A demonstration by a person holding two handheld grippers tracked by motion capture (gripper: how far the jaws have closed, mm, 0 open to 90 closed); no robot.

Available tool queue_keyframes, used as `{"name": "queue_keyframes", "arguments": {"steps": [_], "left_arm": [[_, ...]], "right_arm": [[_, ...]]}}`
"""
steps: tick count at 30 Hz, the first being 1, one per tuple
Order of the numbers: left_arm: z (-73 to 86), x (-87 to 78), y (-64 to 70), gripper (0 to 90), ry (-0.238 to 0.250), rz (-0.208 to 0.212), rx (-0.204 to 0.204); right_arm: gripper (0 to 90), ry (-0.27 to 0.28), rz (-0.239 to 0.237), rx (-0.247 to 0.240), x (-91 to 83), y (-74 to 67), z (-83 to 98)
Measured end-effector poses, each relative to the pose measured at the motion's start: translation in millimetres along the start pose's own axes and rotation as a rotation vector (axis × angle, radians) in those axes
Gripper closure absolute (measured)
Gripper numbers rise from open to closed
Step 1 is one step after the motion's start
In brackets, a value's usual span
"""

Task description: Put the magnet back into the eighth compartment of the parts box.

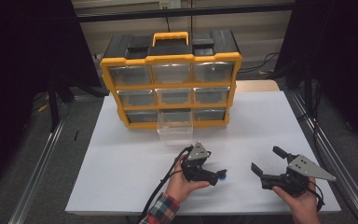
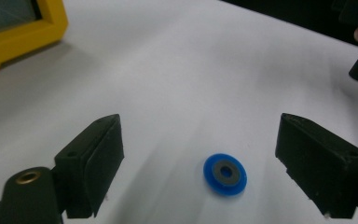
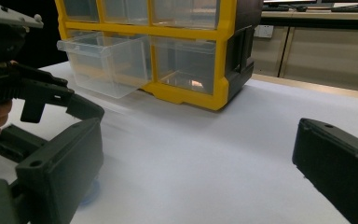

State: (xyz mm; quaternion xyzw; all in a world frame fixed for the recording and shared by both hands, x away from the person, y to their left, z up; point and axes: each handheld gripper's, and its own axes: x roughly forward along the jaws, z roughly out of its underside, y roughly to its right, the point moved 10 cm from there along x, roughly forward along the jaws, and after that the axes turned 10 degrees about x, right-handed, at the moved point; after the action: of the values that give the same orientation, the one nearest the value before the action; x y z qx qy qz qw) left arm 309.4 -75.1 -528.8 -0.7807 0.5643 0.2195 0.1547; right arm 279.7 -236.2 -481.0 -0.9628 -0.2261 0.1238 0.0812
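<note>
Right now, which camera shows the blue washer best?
The left gripper view: the blue washer lies whole between open jaws. The high view shows a blue speck; the right gripper view, a blurred edge behind its jaw.

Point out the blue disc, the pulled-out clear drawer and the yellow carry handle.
blue disc (image 2: 224,174), left gripper view, its grey centre.
clear drawer (image 1: 175,126), high view, front wall.
yellow carry handle (image 1: 170,35), high view, top bar.
</note>
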Motion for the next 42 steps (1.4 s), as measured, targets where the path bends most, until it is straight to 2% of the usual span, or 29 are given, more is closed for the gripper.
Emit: {"name": "queue_keyframes", "arguments": {"steps": [2, 4, 7, 12, 13, 15, 17, 18, 20, 22, 23, 25, 27, 29, 31, 32, 33, 37, 38, 41, 42], "left_arm": [[2.8, 2.9, 2.4, 19.4, -0.016, 0.021, 0.001], [5.1, 3.4, 3.2, 24.1, -0.039, 0.022, 0.033], [5.4, 4.4, 6.5, 30.5, -0.054, 0.035, 0.054], [6.5, 9.4, 15.3, 37.9, -0.098, 0.082, 0.099], [6.2, 11.4, 16.1, 40.3, -0.094, 0.084, 0.108], [9.4, 12.4, 17.5, 42.3, -0.137, 0.088, 0.124], [9.5, 15.8, 18.3, 44.8, -0.128, 0.086, 0.124], [11.6, 16.0, 18.0, 46.0, -0.147, 0.086, 0.130], [12.9, 18.4, 18.5, 49.8, -0.141, 0.096, 0.138], [14.4, 18.5, 19.6, 52.7, -0.156, 0.099, 0.138], [15.1, 17.5, 19.2, 53.3, -0.171, 0.096, 0.145], [14.4, 18.5, 18.6, 56.2, -0.156, 0.091, 0.142], [15.5, 16.6, 17.0, 60.5, -0.174, 0.082, 0.160], [15.1, 17.0, 17.4, 62.2, -0.163, 0.087, 0.153], [15.6, 15.3, 17.4, 62.5, -0.180, 0.082, 0.149], [15.6, 15.3, 18.0, 62.5, -0.173, 0.082, 0.138], [15.9, 14.3, 16.6, 62.6, -0.179, 0.082, 0.145], [10.6, 11.6, 13.9, 62.6, -0.140, 0.081, 0.112], [10.5, 8.9, 12.9, 62.6, -0.157, 0.082, 0.108], [10.3, 5.2, 10.4, 62.6, -0.158, 0.084, 0.103], [8.9, 5.4, 9.5, 62.6, -0.141, 0.080, 0.098]], "right_arm": [[1.2, 0.003, -0.002, -0.001, 0.0, 0.3, -0.3], [1.2, 0.003, -0.001, -0.001, -0.1, 0.6, -0.3], [1.2, 0.002, -0.002, -0.003, 0.2, 0.3, -0.1], [1.3, -0.003, -0.001, -0.006, 0.5, 0.1, 0.5], [1.3, -0.003, 0.000, -0.006, 0.5, 0.1, 0.6], [1.3, -0.003, 0.000, -0.005, 0.4, 0.1, 0.5], [1.3, -0.003, 0.000, -0.003, 0.2, 0.1, 0.4], [1.3, -0.001, -0.002, -0.005, 0.3, 0.3, 0.3], [1.3, -0.001, -0.003, -0.001, 0.0, 0.6, 0.2], [1.3, 0.001, 0.002, -0.001, -0.4, 1.1, -0.3], [1.3, 0.001, 0.000, -0.001, -0.6, 1.2, -0.3], [1.3, 0.003, 0.001, -0.001, -0.5, 1.8, -0.6], [1.3, 0.003, 0.002, 0.000, -0.7, 2.0, -0.7], [1.3, 0.003, 0.001, -0.002, -0.7, 1.5, -0.7], [1.3, 0.002, 0.002, -0.003, -0.6, 1.3, -0.4], [1.3, 0.000, 0.001, -0.002, -0.5, 1.1, -0.3], [1.3, 0.003, 0.001, -0.003, -0.5, 1.2, -0.5], [1.3, 0.005, -0.001, -0.002, -0.5, 1.3, -0.9], [1.3, 0.004, 0.000, -0.003, -0.6, 1.3, -0.8], [1.3, 0.004, 0.001, -0.001, -0.5, 1.2, -0.8], [1.3, 0.004, 0.000, 0.000, -0.4, 1.3, -0.8]]}}
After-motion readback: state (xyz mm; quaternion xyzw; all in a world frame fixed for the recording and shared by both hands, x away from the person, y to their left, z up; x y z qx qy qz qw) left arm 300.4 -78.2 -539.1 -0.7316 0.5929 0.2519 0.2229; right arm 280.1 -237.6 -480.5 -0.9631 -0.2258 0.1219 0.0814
